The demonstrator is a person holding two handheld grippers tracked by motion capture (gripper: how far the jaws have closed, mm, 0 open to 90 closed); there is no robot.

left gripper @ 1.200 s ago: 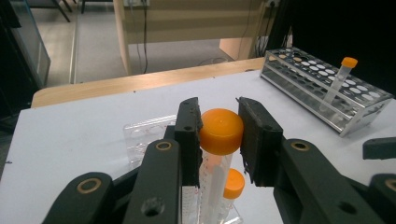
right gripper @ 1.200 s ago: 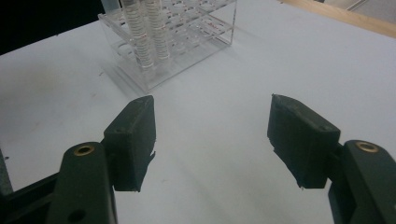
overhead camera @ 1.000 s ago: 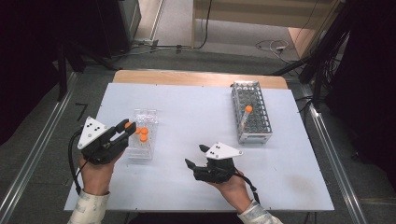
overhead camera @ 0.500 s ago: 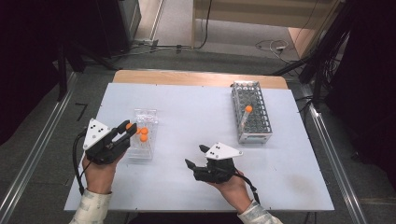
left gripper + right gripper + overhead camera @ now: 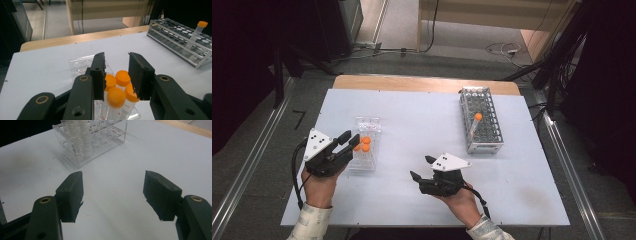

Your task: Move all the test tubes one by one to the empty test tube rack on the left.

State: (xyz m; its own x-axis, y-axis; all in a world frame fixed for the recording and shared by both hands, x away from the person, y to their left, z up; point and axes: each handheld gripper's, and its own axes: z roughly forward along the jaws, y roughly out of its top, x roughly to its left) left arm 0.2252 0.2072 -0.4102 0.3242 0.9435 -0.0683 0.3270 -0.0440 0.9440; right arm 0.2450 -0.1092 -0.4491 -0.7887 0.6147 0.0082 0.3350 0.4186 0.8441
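White worktop (image 5: pixel 412 125) carried a clear plastic rack (image 5: pixel 364 150) of orange-capped tubes (image 5: pixel 116 96). Left hand-held gripper (image 5: pixel 116 75) had just been opening, empty, above them; better centred on one cap. Right hand-held gripper (image 5: pixel 113 195) rested open.

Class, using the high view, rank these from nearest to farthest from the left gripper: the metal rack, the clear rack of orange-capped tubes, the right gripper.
1. Clear rack, right beside the left gripper.
2. Right gripper, mid-table near the front edge.
3. Metal rack, far right side.
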